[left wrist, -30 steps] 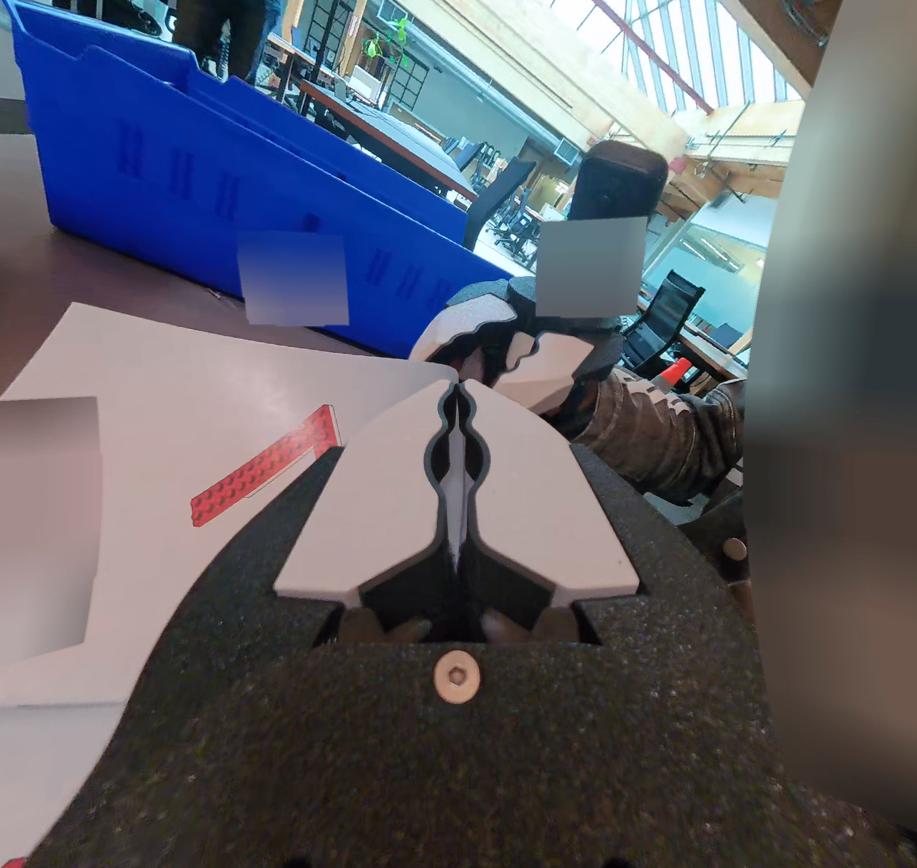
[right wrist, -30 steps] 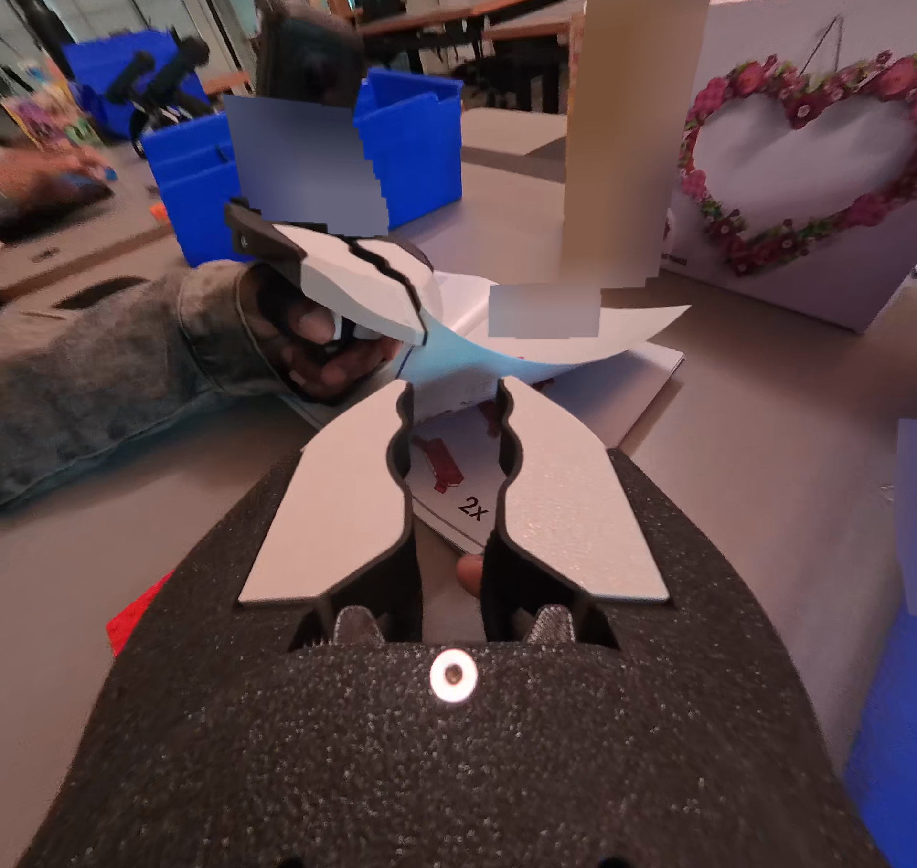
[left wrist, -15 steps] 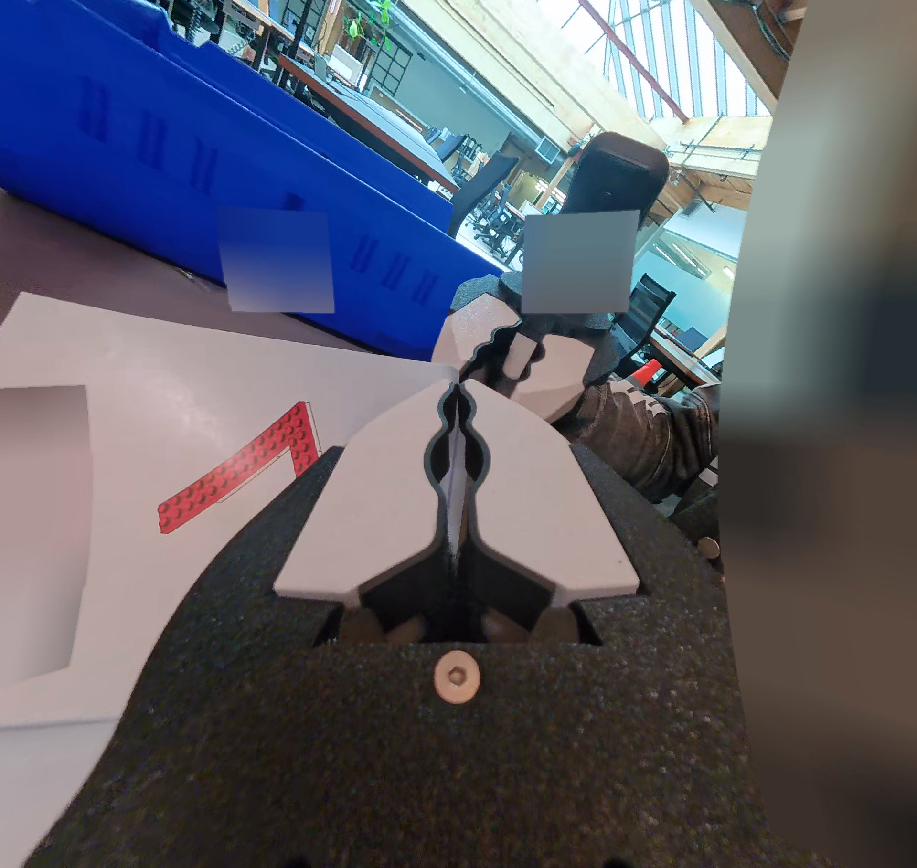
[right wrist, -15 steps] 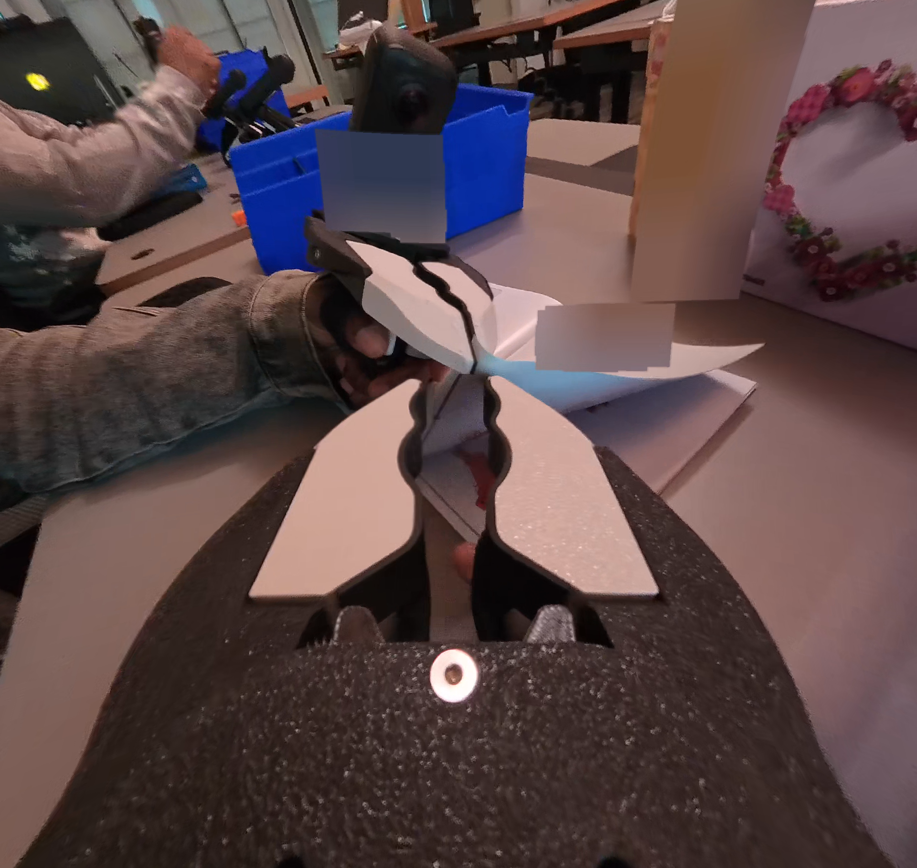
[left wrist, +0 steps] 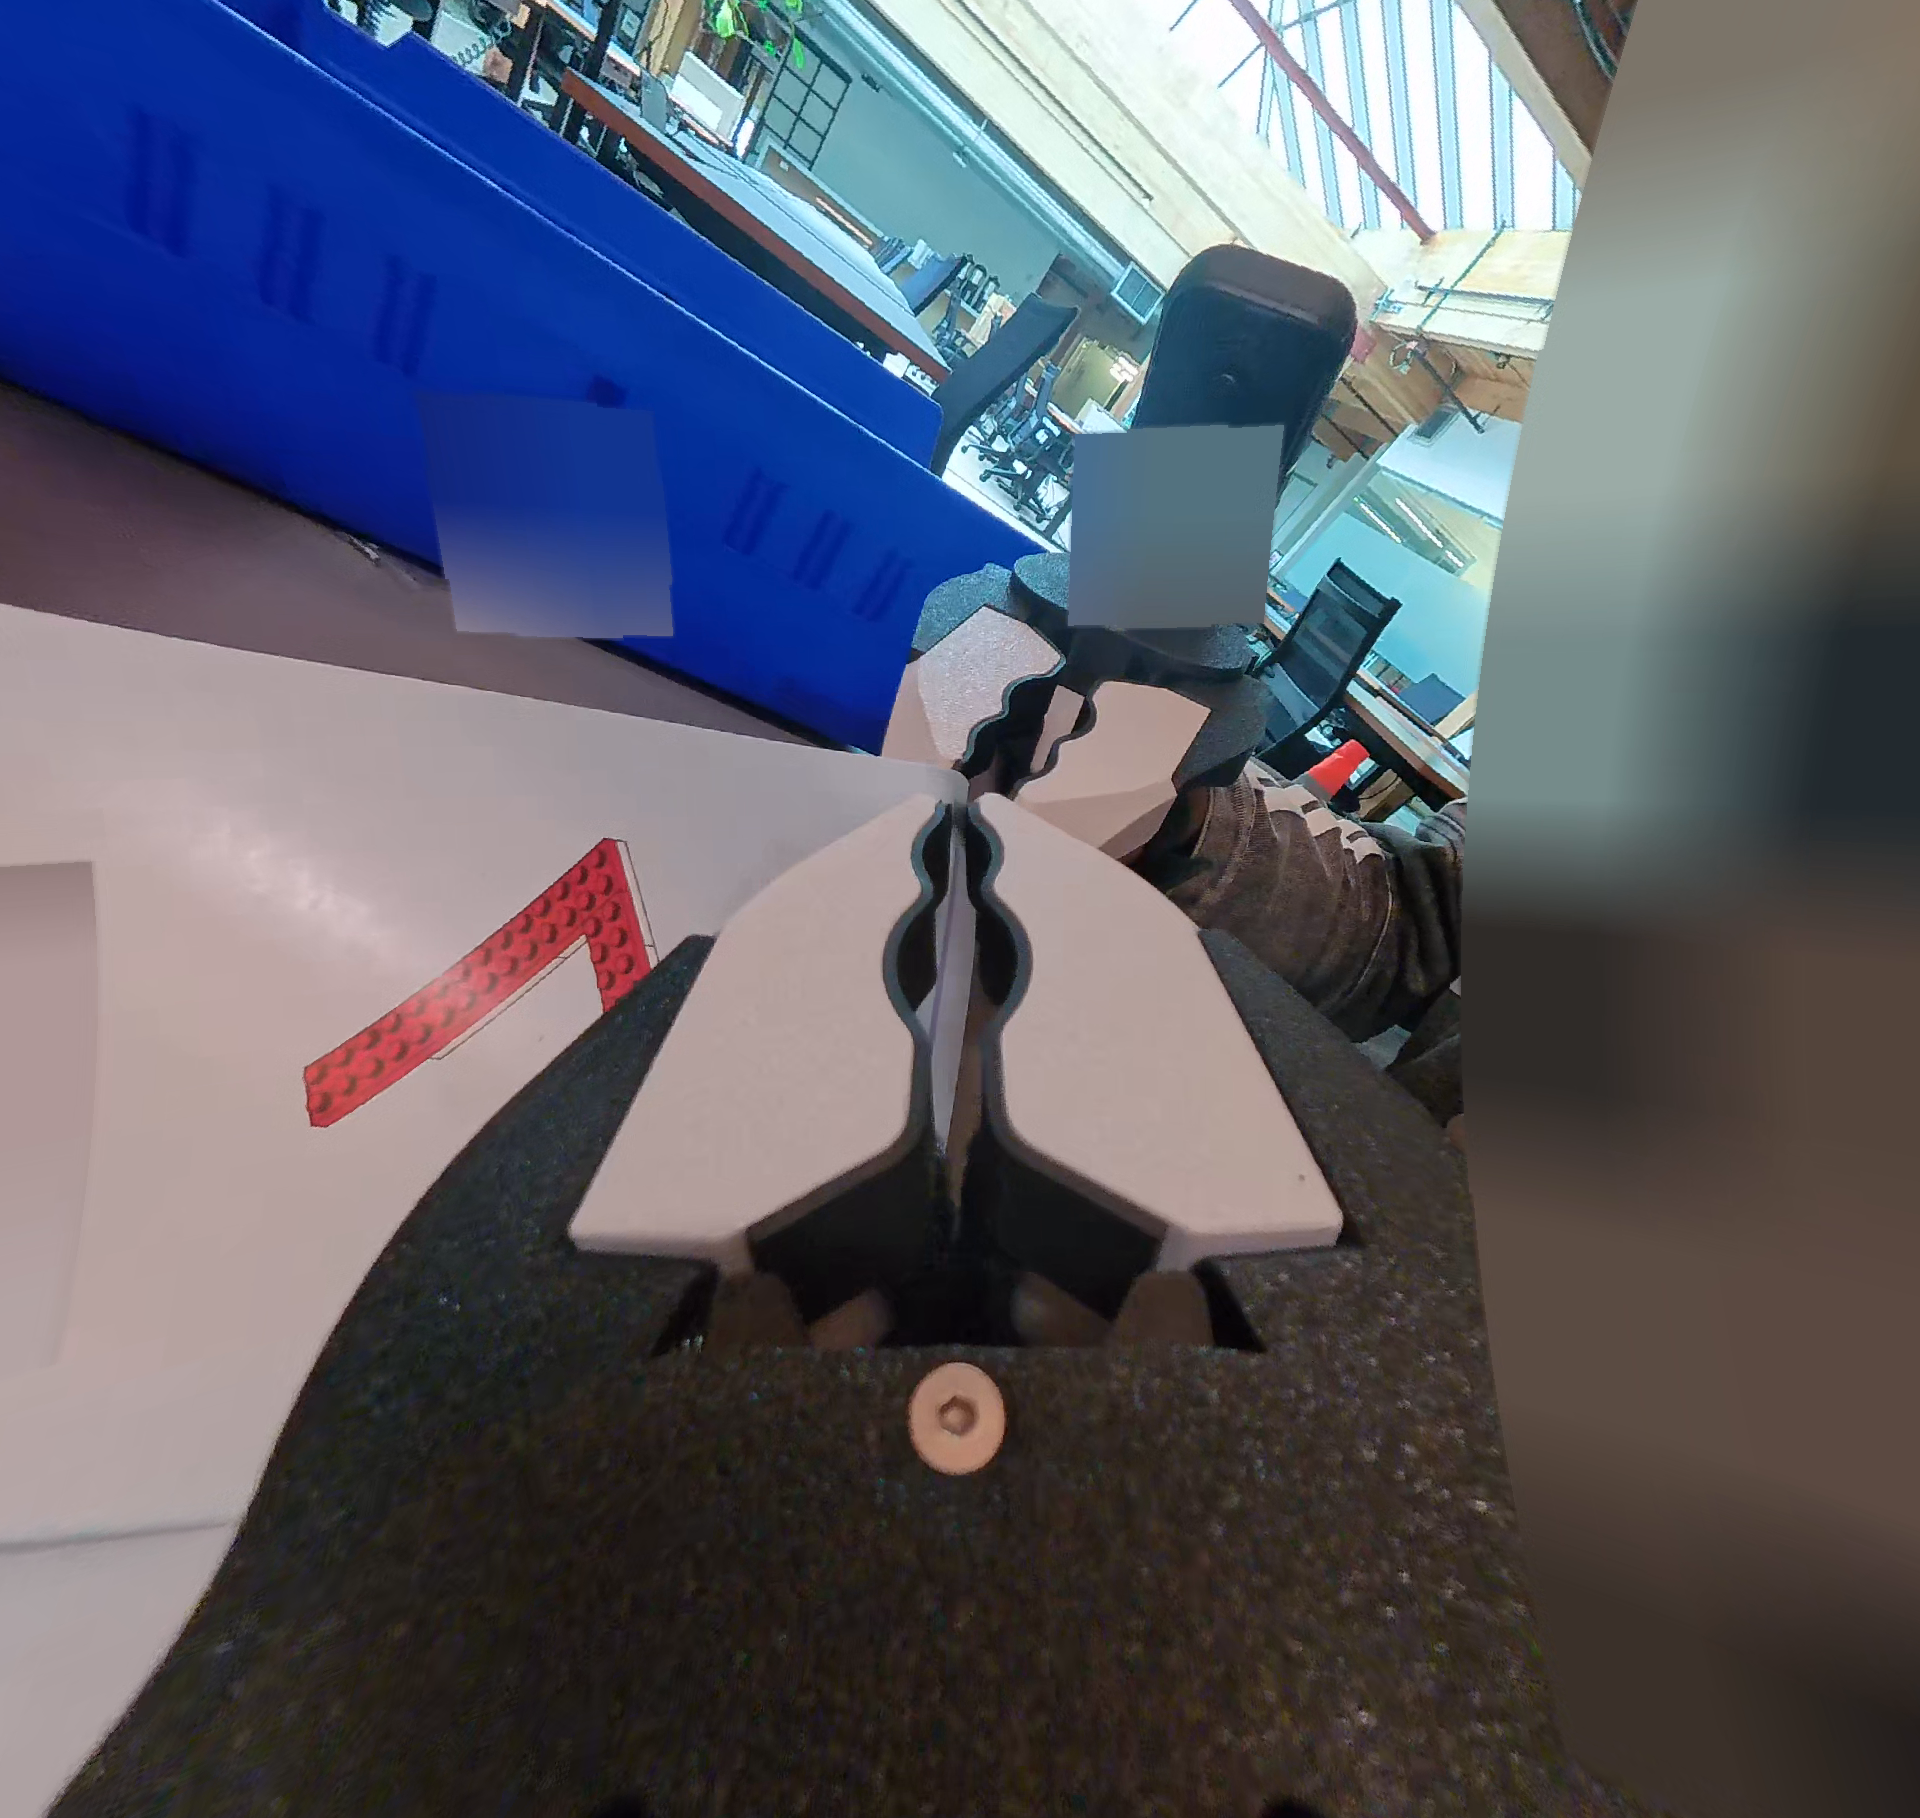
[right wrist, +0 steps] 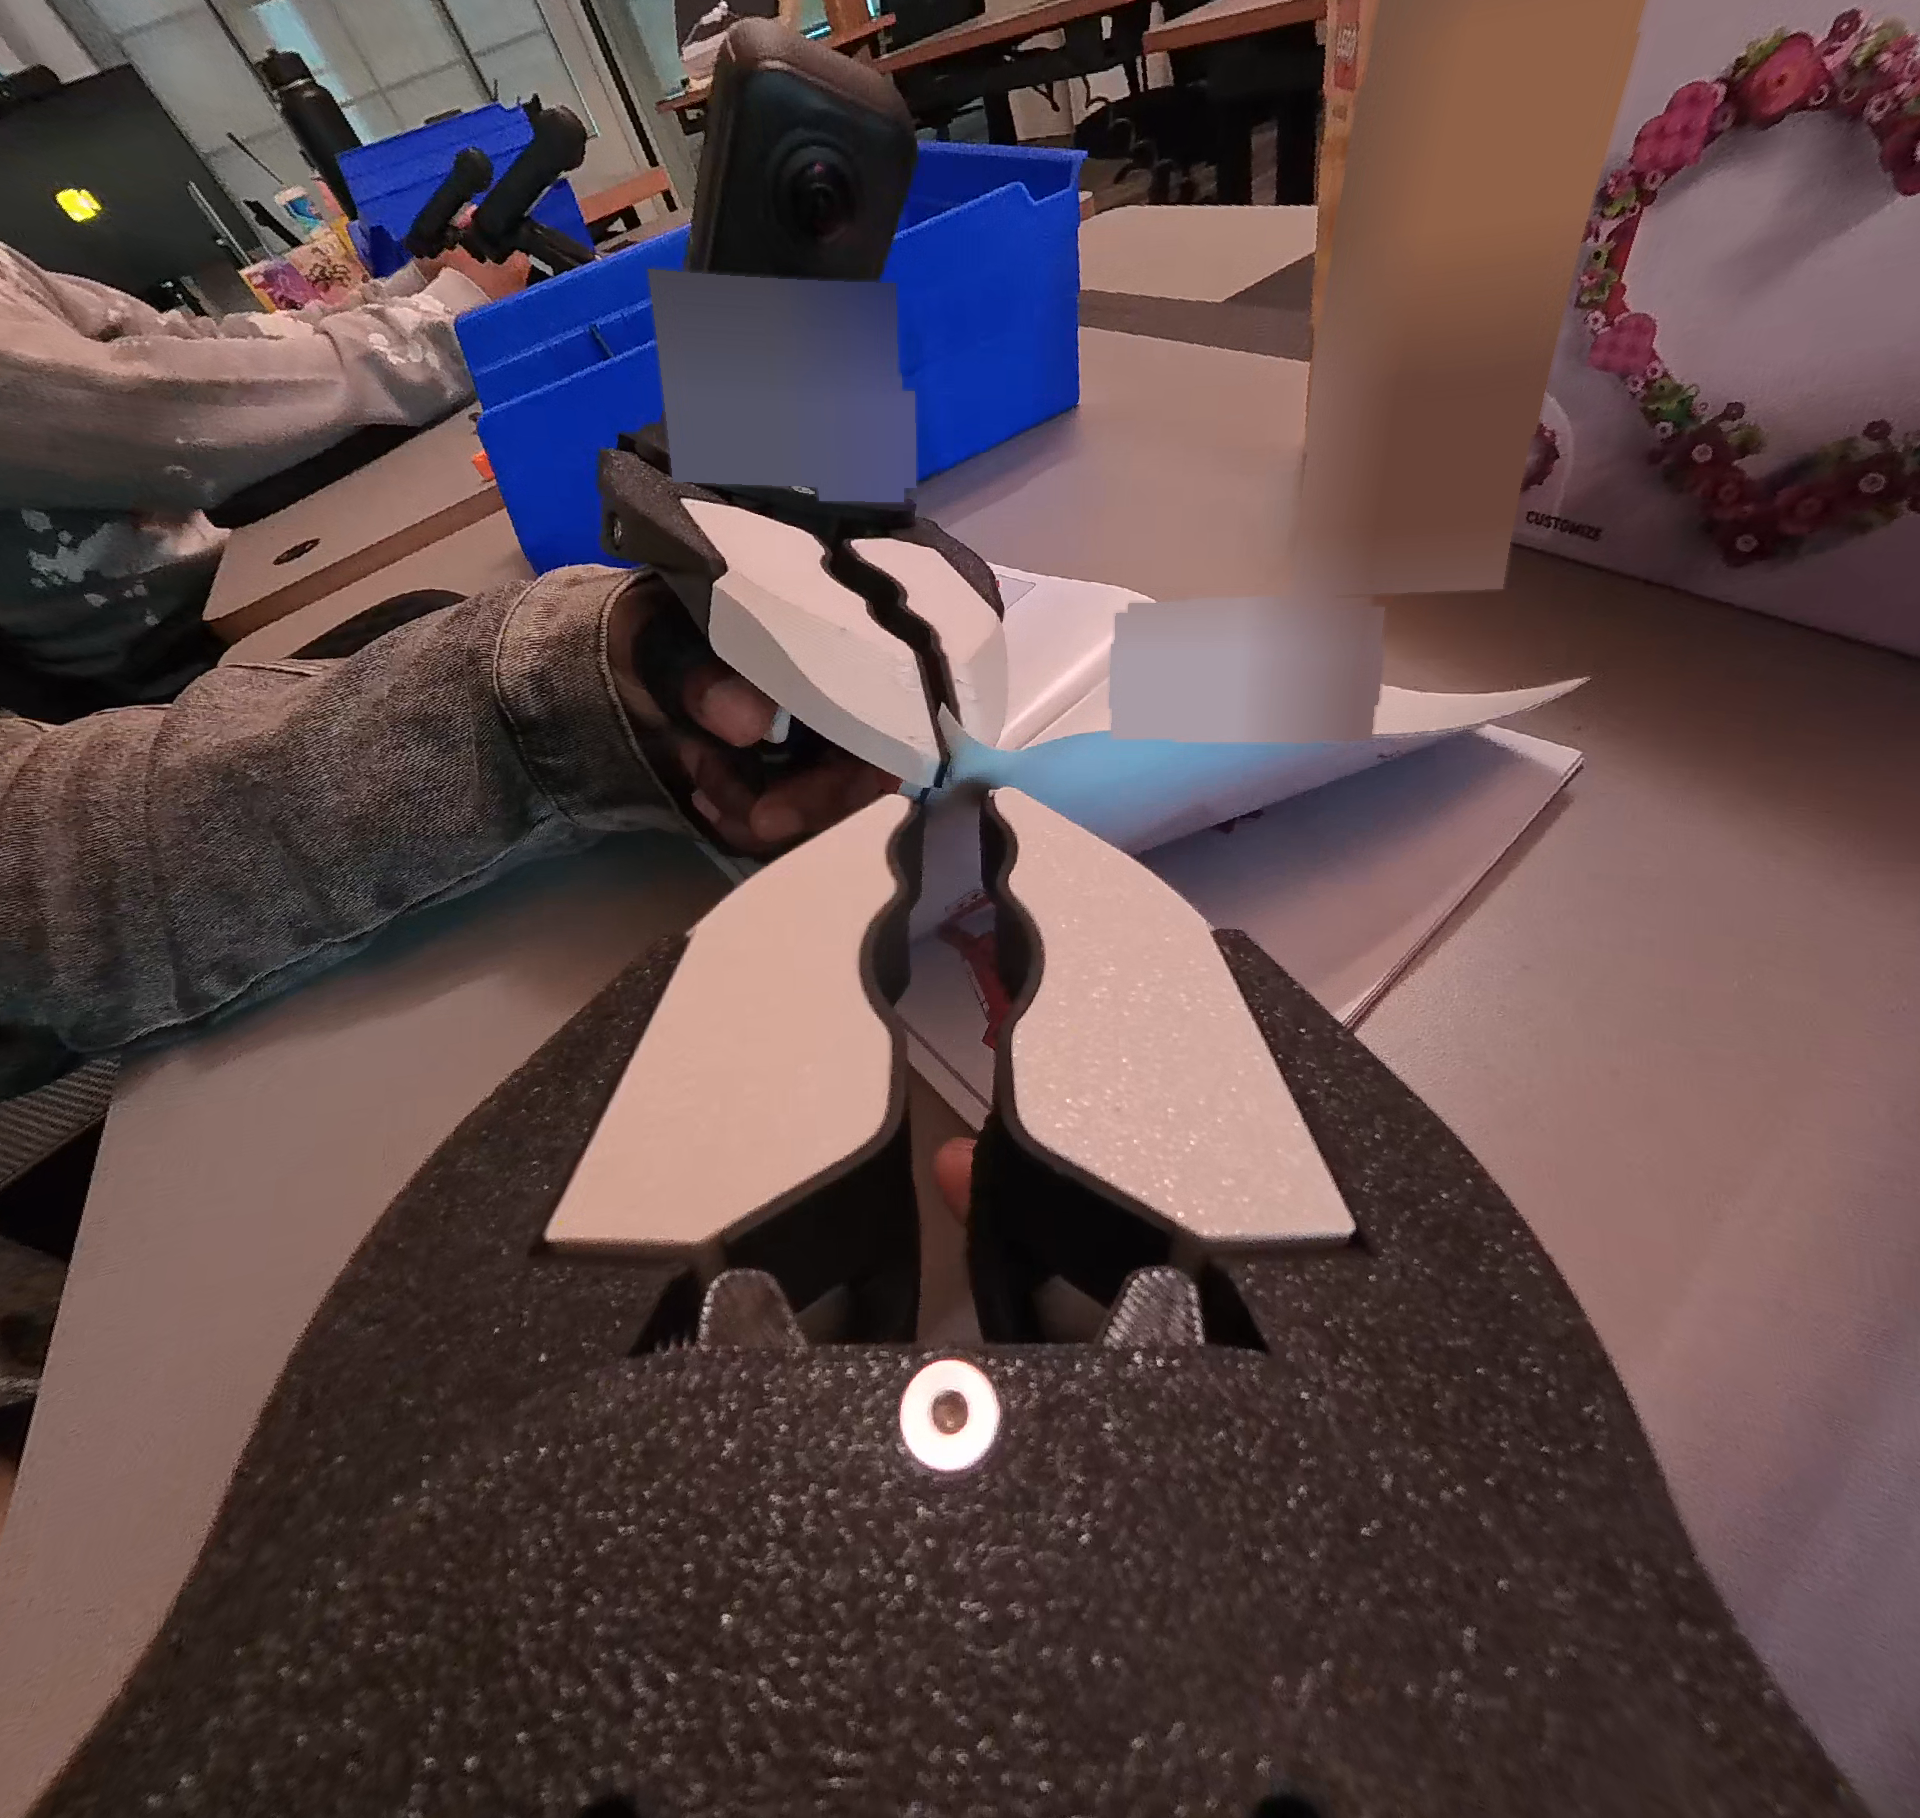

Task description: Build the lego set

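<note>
- Our left tool [left wrist: 953,812] is clamped on the corner of a page [left wrist: 364,833] of the instruction booklet [right wrist: 1351,895], the sheet running edge-on between its jaws.
- Our right tool [right wrist: 951,802] stands slightly parted with nothing gripped, its tips just beside the left tool [right wrist: 940,766] and over the booklet's near corner.
- The lifted page curls up above the open booklet, which lies flat on the grey table [right wrist: 1558,1145], its long axis running away to the right.
- A sleeved arm [right wrist: 312,750] lies across the table on the left.
- Beyond stand a blue bin [right wrist: 987,334] and a white box with a flower wreath [right wrist: 1766,262].
- Farther off we see an office hall with desks, chairs and skylights [left wrist: 1351,54].
</note>
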A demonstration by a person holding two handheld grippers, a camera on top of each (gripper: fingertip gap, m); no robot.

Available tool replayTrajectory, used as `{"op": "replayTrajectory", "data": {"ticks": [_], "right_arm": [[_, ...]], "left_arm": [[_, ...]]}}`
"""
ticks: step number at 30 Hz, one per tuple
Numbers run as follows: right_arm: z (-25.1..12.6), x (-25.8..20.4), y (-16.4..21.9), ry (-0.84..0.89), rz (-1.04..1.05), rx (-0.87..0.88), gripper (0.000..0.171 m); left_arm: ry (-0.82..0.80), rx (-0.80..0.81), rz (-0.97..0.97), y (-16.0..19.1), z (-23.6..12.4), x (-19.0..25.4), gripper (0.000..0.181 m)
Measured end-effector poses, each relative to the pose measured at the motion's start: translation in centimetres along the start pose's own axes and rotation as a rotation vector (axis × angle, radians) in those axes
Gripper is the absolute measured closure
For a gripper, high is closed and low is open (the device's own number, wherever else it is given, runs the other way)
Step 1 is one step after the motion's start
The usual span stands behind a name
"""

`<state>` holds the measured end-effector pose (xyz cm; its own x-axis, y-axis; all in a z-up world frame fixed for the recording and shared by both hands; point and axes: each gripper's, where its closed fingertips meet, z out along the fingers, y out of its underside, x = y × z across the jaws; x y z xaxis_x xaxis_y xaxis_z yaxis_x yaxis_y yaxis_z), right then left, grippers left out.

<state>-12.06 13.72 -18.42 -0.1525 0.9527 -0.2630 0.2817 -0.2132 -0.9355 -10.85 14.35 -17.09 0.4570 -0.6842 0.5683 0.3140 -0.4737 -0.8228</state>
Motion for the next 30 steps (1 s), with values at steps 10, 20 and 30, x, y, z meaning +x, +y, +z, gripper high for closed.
{"op": "replayTrajectory", "data": {"ticks": [10,20,30], "right_arm": [[0.0,-0.8,0.0,-0.051,-0.015,0.000,0.156],[0.1,-0.3,0.1,-0.046,0.054,-0.007,0.154],[0.0,-0.2,0.2,-0.045,0.054,-0.010,0.171]], "left_arm": [[0.010,0.009,-0.025,-0.1,-0.1,0.0,0.178],[0.012,-0.007,-0.025,0.1,0.1,0.0,0.178],[0.024,-0.007,-0.033,0.2,0.1,0.1,0.178]]}}
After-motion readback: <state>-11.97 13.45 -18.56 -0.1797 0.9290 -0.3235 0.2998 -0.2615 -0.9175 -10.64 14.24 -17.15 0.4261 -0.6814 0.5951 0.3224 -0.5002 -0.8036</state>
